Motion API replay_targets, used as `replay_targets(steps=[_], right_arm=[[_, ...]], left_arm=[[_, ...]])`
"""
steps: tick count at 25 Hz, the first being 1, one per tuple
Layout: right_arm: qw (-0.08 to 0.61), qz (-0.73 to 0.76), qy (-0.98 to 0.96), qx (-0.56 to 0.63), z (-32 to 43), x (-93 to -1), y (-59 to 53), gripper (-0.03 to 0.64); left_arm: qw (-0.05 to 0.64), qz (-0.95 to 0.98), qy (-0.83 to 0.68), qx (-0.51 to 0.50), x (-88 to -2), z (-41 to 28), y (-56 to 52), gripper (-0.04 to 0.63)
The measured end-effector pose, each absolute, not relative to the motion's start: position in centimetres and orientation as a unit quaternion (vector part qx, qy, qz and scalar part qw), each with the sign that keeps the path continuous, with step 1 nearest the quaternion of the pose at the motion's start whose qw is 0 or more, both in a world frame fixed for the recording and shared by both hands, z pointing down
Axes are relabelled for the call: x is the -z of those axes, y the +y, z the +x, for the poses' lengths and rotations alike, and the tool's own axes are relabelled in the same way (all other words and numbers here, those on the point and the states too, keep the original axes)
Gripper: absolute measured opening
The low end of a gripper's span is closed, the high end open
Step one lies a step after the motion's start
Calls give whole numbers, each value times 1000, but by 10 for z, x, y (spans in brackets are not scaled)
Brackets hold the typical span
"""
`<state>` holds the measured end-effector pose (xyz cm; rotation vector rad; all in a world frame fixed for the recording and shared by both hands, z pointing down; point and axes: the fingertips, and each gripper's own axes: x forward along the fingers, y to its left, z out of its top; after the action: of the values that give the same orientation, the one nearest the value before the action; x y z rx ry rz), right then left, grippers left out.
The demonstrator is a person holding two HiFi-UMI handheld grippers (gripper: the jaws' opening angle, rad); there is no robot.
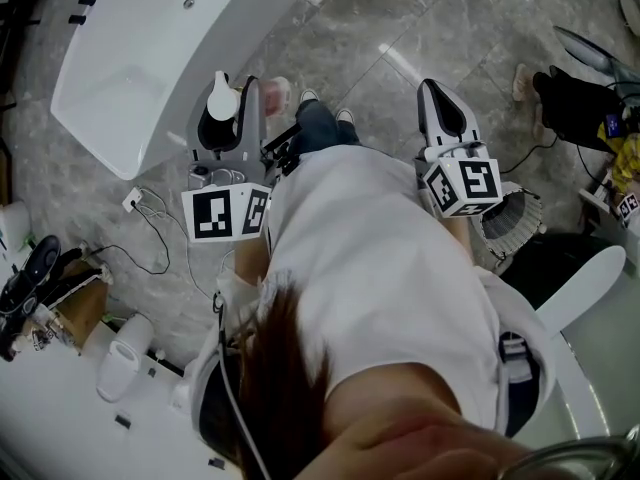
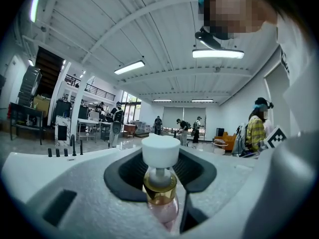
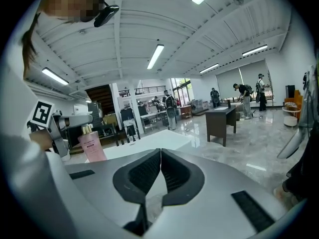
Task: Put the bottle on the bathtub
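With my left fingers [image 2: 124, 176] pinching the bottle [image 2: 160, 189] upright between them and my right fingers [image 3: 142, 176] pressed together empty, I should keep it level, reach the bathtub [image 1: 120, 78] ahead-left of them, and lower gently.

The pink bottle [image 2: 162, 205] has a gold neck and a white cap. It stands upright, squeezed in the left gripper [image 2: 160, 176]. The big white bathtub [image 1: 120, 78] is close by.

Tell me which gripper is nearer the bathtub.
Left. The left gripper, shut on the bottle, is beside the bathtub; the right gripper is farther off, beyond the person.
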<state>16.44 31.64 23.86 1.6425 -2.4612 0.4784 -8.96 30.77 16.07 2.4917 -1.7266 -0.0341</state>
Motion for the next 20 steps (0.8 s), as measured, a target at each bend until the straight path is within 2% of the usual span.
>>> replay_targets(steps=[11, 20], right_arm=[[81, 558, -806, -181, 143, -242, 246, 12], [69, 566, -805, -163, 96, -227, 159, 12]], left_arm=[[73, 831, -551, 2, -166, -106, 224, 161], [63, 842, -536, 5, -159, -147, 141, 161]])
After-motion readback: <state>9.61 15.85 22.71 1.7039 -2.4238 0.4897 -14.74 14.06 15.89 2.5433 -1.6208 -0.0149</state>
